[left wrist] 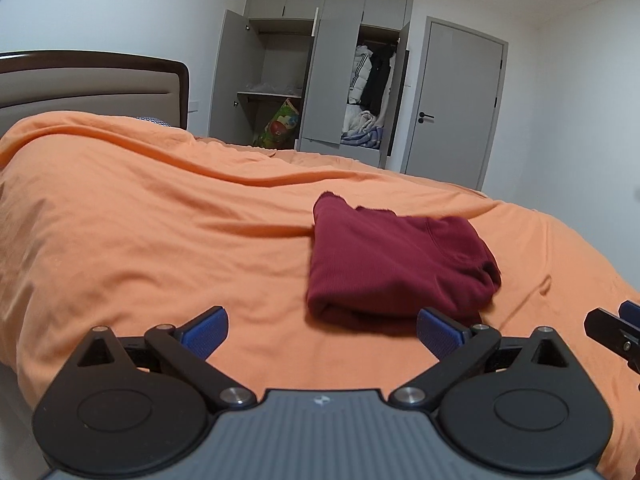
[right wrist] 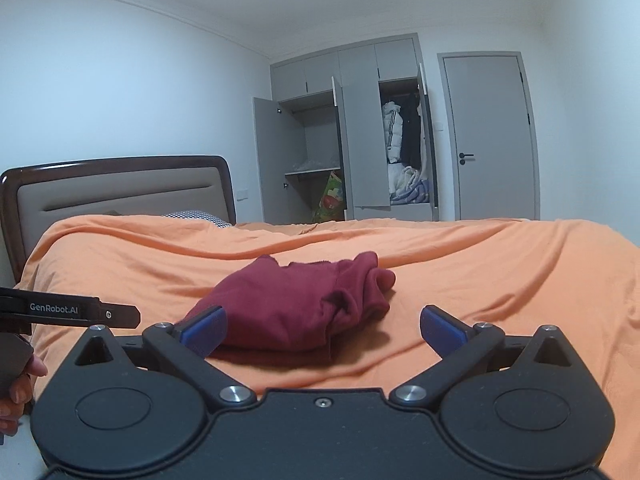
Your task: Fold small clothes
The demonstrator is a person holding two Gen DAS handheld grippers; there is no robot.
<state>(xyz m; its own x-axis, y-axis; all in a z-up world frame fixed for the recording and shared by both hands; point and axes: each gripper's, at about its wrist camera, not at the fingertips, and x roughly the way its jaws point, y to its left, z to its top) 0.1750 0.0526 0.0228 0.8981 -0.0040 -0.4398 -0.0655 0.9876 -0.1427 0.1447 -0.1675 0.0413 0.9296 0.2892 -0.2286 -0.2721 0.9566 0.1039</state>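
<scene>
The maroon garment (left wrist: 396, 264) lies folded mid-frame on the bed (left wrist: 160, 220). Left claw (left wrist: 322, 330) and right claw (right wrist: 324, 330) both gape empty; folding looks finished, perhaps a tidy next.

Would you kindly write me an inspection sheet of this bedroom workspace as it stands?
Surface: orange bedspread, wrinkled, covering the bed.
Job's things: dark red garment lying folded in a compact bundle on the bedspread, one end bunched.
Clutter: patterned pillow partly showing by the headboard.
Grippers: left tongs open and empty, short of the garment; right tongs open and empty, facing the garment.
Cables: nothing seen.
Surroundings: grey wardrobe with doors open, coats hanging and bedding piled inside; colourful bag at its foot; closed grey door; white walls.
</scene>
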